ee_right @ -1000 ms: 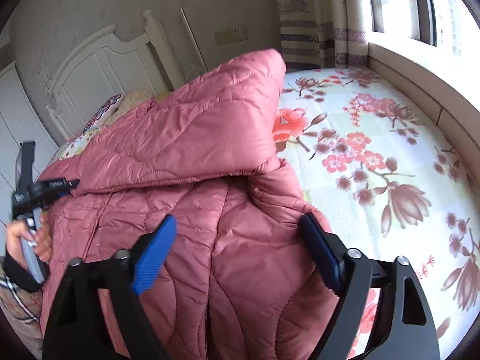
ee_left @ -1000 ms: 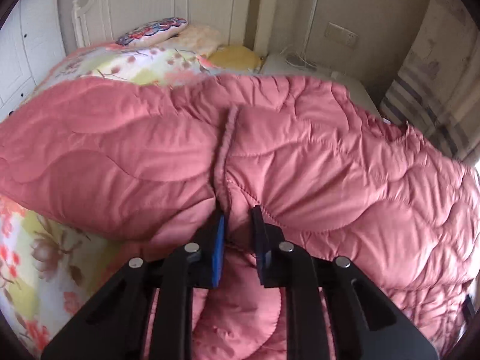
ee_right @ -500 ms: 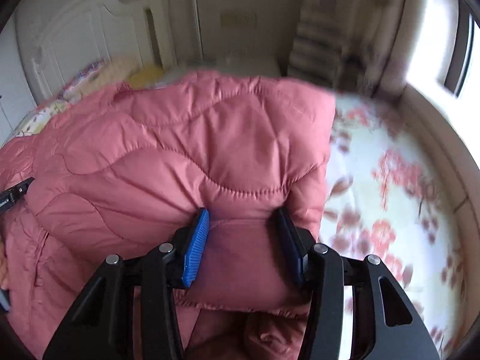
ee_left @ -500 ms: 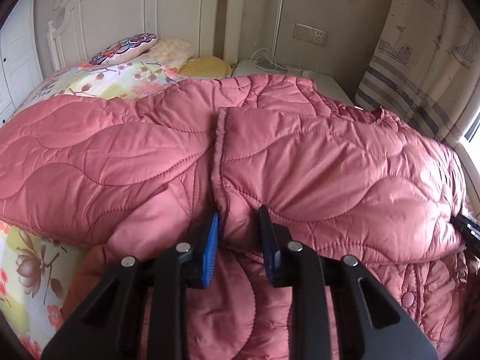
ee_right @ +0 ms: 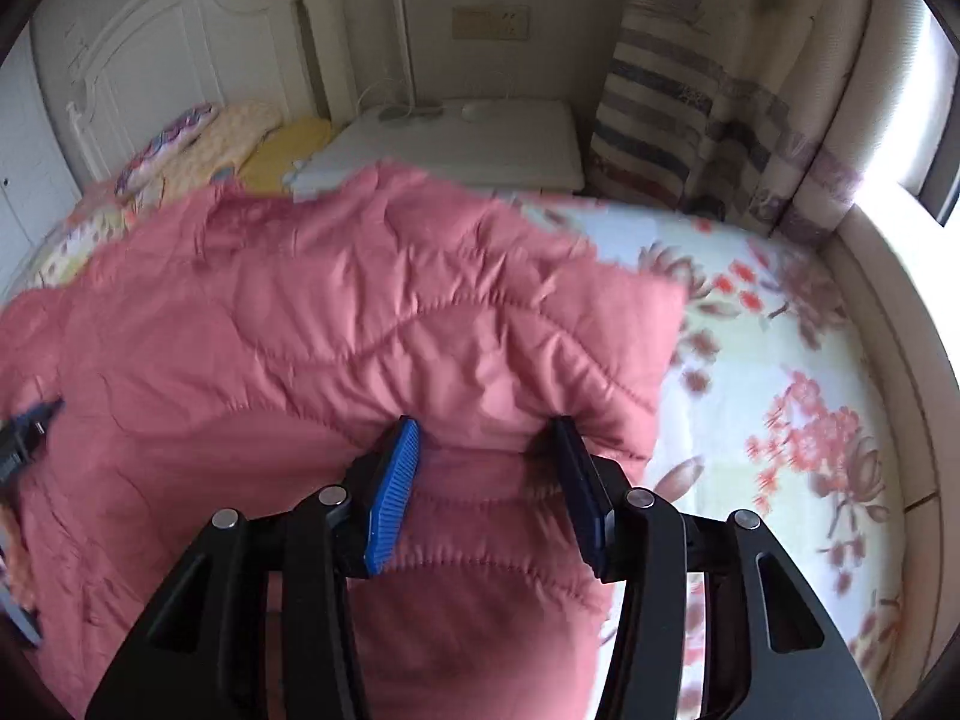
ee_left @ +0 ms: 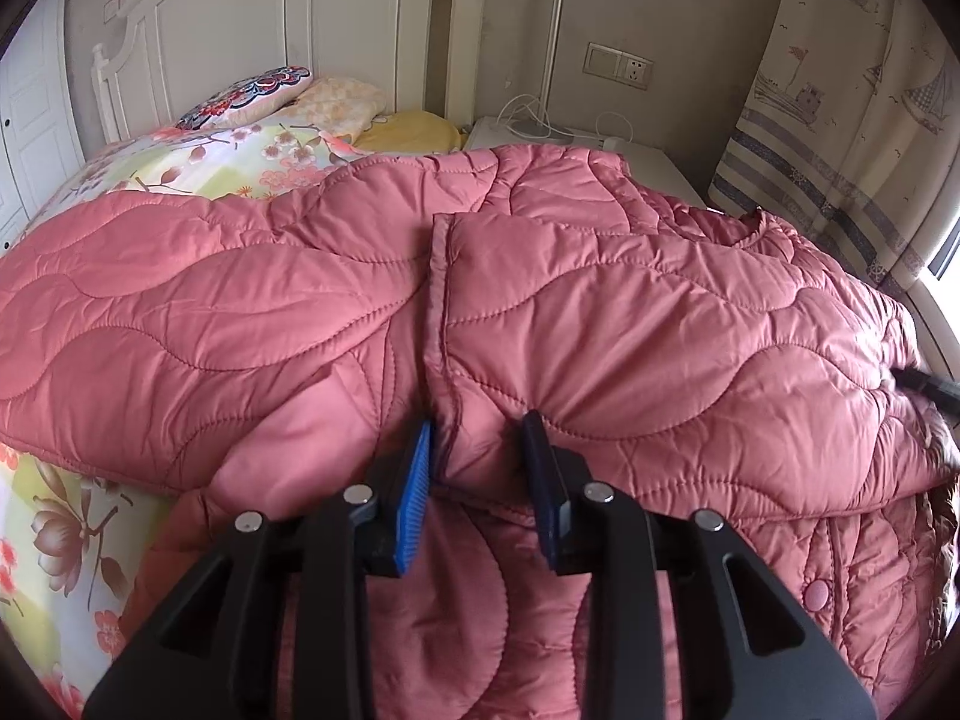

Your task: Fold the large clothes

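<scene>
A large pink quilted jacket (ee_left: 600, 312) lies on a bed with a floral sheet (ee_right: 780, 360), its upper half folded down over its lower half. My left gripper (ee_left: 477, 438) is shut on the folded edge beside the front seam. My right gripper (ee_right: 486, 438) is shut on a thick fold of the jacket (ee_right: 360, 330) near its right edge. The right gripper's tip shows in the left wrist view (ee_left: 930, 387), and the left gripper's tip shows in the right wrist view (ee_right: 24, 438).
A white headboard (ee_left: 270, 30) and pillows (ee_left: 288, 96) are at the far end. A white nightstand (ee_right: 468, 144) with cables stands beside the bed. A striped curtain (ee_right: 690, 108) and a window ledge (ee_right: 888, 312) are on the right.
The right gripper went from wide open over the jacket to closed on its fold. Both grippers carried the folded edge toward me, and the fold now lies flatter.
</scene>
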A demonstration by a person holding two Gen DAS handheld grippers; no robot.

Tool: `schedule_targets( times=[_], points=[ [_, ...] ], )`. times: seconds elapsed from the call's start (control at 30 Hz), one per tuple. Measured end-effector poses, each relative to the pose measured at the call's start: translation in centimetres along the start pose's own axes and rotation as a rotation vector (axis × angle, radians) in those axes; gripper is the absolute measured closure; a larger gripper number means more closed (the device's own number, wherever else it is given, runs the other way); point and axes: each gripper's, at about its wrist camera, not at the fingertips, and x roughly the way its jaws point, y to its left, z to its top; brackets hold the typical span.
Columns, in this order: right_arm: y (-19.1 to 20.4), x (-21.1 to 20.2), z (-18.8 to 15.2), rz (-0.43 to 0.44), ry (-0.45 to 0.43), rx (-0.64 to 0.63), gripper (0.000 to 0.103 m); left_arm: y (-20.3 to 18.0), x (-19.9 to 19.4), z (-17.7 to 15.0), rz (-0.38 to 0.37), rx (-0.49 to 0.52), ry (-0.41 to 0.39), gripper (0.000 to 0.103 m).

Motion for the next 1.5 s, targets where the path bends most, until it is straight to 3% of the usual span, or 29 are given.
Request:
schedule_targets(
  times=[0.1, 0.13, 0.23, 0.33, 0.43, 0.47, 0.53, 0.63, 0.67, 0.73, 0.8, 0.83, 0.87, 0.97, 1.0, 1.07, 1.13, 1.23, 1.33, 1.43, 1.5],
  points=[
    [-1.4, -1.1, 2.2, -0.006, -0.104, 0.073, 0.055, -0.3, 0.0, 0.0, 0.011, 0.011, 0.001, 0.072],
    [-1.8, -0.1, 2.8, -0.018, -0.089, 0.079, 0.055, -0.3, 0.0, 0.0, 0.012, 0.012, 0.001, 0.072],
    [-2.5, 5.3, 3.0, -0.039, 0.083, 0.069, 0.055, -0.1, 0.1, 0.0, -0.009, 0.001, 0.002, 0.069],
    [-2.7, 4.4, 4.2, -0.031, 0.089, 0.116, 0.055, -0.1, 0.1, 0.0, -0.011, 0.0, 0.004, 0.069],
    [-2.7, 2.2, 4.4, 0.0, -0.029, 0.162, 0.055, -0.2, 0.2, 0.1, -0.007, 0.006, 0.005, 0.068],
    [-2.8, 3.0, 4.1, -0.021, 0.004, 0.174, 0.055, -0.2, 0.2, 0.1, -0.007, 0.007, 0.005, 0.068],
    [-2.5, 5.1, 3.0, -0.06, 0.11, 0.113, 0.054, -0.1, 0.2, 0.1, -0.014, 0.006, 0.005, 0.067],
    [-1.3, 3.1, 2.9, -0.147, 0.076, 0.08, 0.054, 0.2, 0.2, 0.1, -0.029, -0.006, 0.004, 0.066],
    [-0.6, 1.5, 2.6, -0.18, 0.028, 0.085, 0.054, 0.3, 0.2, 0.1, -0.033, -0.009, 0.004, 0.066],
    [1.6, -2.0, 1.3, -0.133, -0.084, 0.078, 0.054, 0.3, 0.3, 0.1, -0.036, -0.009, 0.005, 0.066],
    [4.9, -4.2, -1.1, -0.072, -0.122, 0.009, 0.048, 0.3, 0.3, 0.1, -0.036, -0.005, 0.005, 0.064],
    [6.2, -4.4, -2.0, -0.068, -0.12, -0.036, 0.039, 0.3, 0.3, 0.1, -0.038, -0.004, 0.005, 0.063],
    [7.8, -4.0, -3.1, -0.072, -0.097, -0.096, 0.028, 0.2, 0.4, 0.1, -0.04, -0.002, 0.005, 0.061],
    [10.5, -0.2, -6.0, -0.156, -0.006, -0.225, 0.025, 0.6, 0.0, 0.2, -0.076, -0.017, 0.001, 0.053],
    [10.2, -0.1, -6.1, -0.14, -0.036, -0.198, 0.024, 1.3, -0.6, 0.3, -0.099, -0.047, 0.002, 0.052],
    [9.6, -0.1, -5.4, -0.109, -0.011, -0.163, 0.024, 4.0, -3.0, 0.5, -0.146, -0.14, -0.03, 0.043],
    [9.3, -0.1, -5.5, -0.094, -0.021, -0.166, 0.024, 8.6, -6.5, 0.2, -0.149, -0.286, -0.117, 0.026],
    [9.2, -0.1, -5.7, -0.087, -0.041, -0.163, 0.023, 17.3, -10.9, -2.1, -0.11, -0.562, -0.251, 0.024],
    [9.2, -0.4, -6.0, -0.087, -0.046, -0.158, 0.021, 25.3, -11.9, -5.1, -0.068, -0.816, -0.278, 0.026],
    [9.4, -1.1, -6.4, -0.075, -0.054, -0.154, 0.021, 31.1, -11.4, -6.4, 0.001, -0.974, -0.282, 0.027],
    [9.1, -1.3, -6.4, -0.062, -0.055, -0.146, 0.021, 33.6, -10.8, -6.0, 0.009, -1.034, -0.305, 0.032]
  ],
)
